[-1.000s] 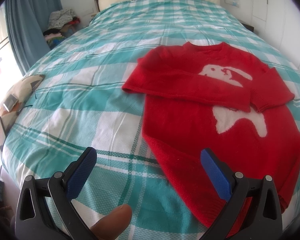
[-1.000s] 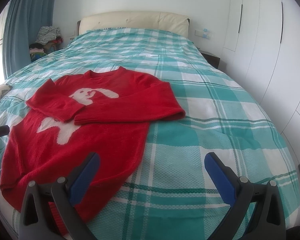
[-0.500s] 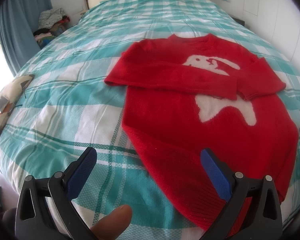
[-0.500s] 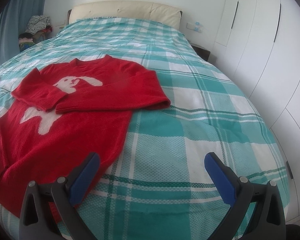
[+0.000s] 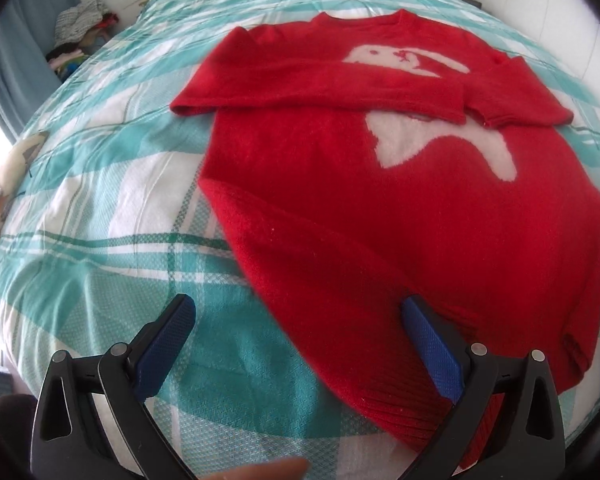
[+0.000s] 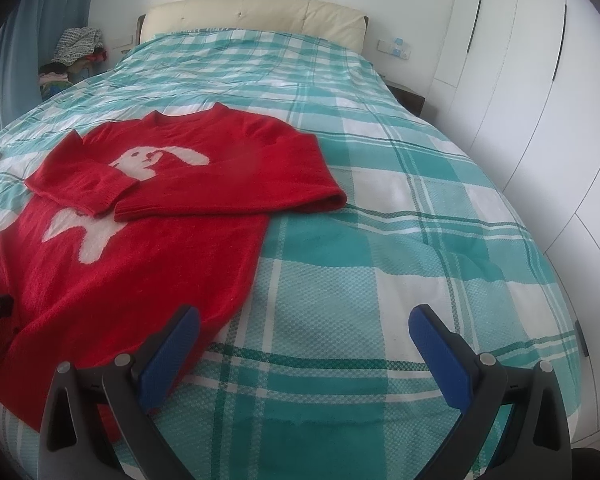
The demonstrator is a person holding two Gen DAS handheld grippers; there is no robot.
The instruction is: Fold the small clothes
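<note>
On teal plaid bedspread (image 6: 380, 216) — red sweater (image 5: 380, 208), sleeves folded.

Bed (image 6: 380, 240) with teal-and-white plaid cover, cream padded headboard (image 6: 256, 16) at far end. Red sweater (image 5: 380, 208) lies flat on the cover, neck toward the headboard, white rabbit motif on the front; both sleeves folded across the chest, cuffs nearly meeting. Hem reaches the near edge of the bed. At the cover's left edge, a pale cushion-like item (image 5: 12, 172), blurred, kind unclear.
</note>
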